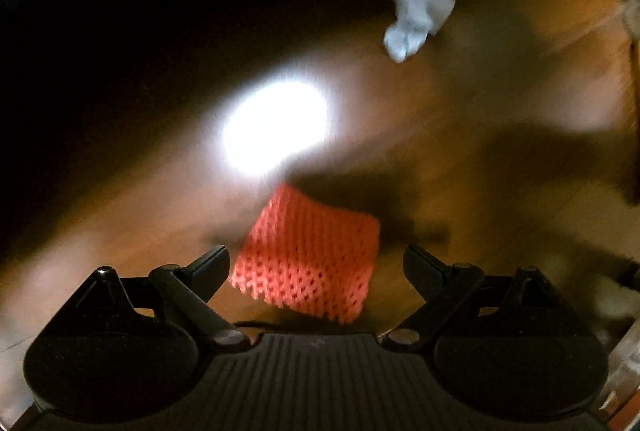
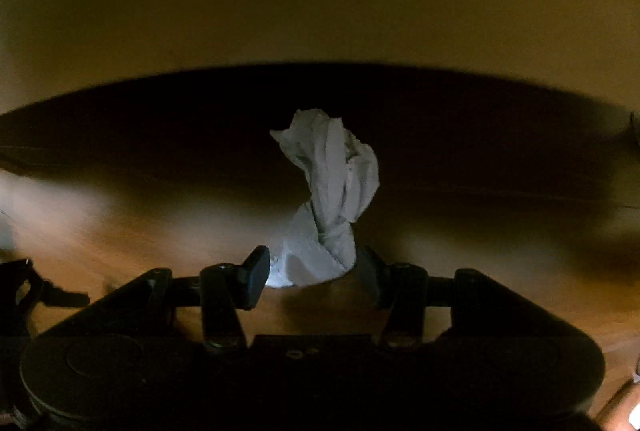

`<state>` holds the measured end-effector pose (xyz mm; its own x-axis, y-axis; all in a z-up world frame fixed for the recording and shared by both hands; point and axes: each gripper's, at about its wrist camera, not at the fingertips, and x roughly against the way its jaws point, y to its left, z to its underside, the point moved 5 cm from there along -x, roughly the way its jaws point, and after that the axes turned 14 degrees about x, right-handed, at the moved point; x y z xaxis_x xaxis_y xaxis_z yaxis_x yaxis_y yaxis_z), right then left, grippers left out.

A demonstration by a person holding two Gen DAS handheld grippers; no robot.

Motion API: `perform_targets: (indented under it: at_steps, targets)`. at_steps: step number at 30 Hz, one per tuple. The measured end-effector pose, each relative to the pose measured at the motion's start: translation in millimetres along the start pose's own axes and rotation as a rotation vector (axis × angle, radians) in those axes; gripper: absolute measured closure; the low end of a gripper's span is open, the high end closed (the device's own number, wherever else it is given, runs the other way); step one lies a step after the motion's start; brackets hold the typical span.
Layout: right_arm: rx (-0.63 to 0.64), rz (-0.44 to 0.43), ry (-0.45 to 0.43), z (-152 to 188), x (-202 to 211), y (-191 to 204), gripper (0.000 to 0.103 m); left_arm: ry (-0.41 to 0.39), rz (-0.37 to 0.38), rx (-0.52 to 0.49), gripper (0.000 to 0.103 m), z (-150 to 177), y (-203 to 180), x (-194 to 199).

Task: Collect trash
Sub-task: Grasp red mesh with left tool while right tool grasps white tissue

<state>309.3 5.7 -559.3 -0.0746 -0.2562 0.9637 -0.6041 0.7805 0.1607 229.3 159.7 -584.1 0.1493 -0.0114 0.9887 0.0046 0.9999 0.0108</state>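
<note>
Left gripper [image 1: 316, 263] is hovering with jaws spread over an orange foam net [image 1: 308, 255] lying at lower centre on the wooden floor [image 1: 500, 103]; straddling it squarely before closing looks wise. Right gripper [image 2: 312, 271] is pinching a crumpled white tissue [image 2: 332, 191], mid-frame.

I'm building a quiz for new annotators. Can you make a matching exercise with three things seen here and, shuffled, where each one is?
Things:
1. orange foam net
2. white tissue
3. bright glare

Places:
A. on the wooden surface, beyond the net
B. between the open fingers of the left gripper
C. between the fingers of the right gripper

Pairs: 1-B, 2-C, 3-A
</note>
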Motion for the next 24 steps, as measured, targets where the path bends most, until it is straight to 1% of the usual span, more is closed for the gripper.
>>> perform_targets:
  at_steps: [5,7,8,9,13,15,17,19,20,21,24]
  targets:
    - [-0.026,0.039,0.017,-5.7,-24.8,-0.7,0.055,0.0,-0.036,-0.027,0.009,8.6,-0.6,-26.8]
    - [-0.032,0.038,0.025,-6.5,-31.1,-0.9,0.055,-0.005,-0.042,-0.038,0.009,10.2,-1.0,-33.9]
    - [-0.033,0.035,0.027,-6.8,-33.4,-0.7,0.055,-0.012,-0.047,-0.041,0.012,10.3,-1.3,-36.4]
    - [-0.029,0.034,0.026,-7.0,-34.8,0.0,0.055,-0.014,-0.048,-0.04,0.018,10.2,-2.0,-37.9]
    - [-0.016,0.023,0.026,-5.8,-36.8,0.6,0.056,-0.021,-0.053,-0.036,0.026,11.8,-3.4,-42.6]
    - [-0.02,0.019,0.025,-4.5,-36.3,-0.2,0.057,-0.029,-0.062,-0.029,0.036,12.4,-0.1,-42.2]
    - [-0.02,0.021,0.033,-2.9,-35.4,-0.3,0.058,-0.03,-0.072,-0.01,0.042,6.7,2.3,-40.4]
    - [-0.033,0.018,0.039,-2.0,-33.8,-1.4,0.059,-0.029,-0.078,0.015,0.051,2.6,3.9,-39.4]
    - [-0.036,0.02,0.04,-2.9,-34.0,-2.9,0.06,-0.029,-0.091,0.027,0.06,0.5,5.8,-38.4]
    - [-0.032,0.023,0.043,-2.2,-32.9,-2.9,0.06,-0.026,-0.098,0.046,0.066,-1.6,8.4,-37.5]
    - [-0.006,0.03,0.046,-0.7,-29.9,-0.7,0.062,-0.022,-0.104,0.07,0.079,-6.0,15.7,-34.9]
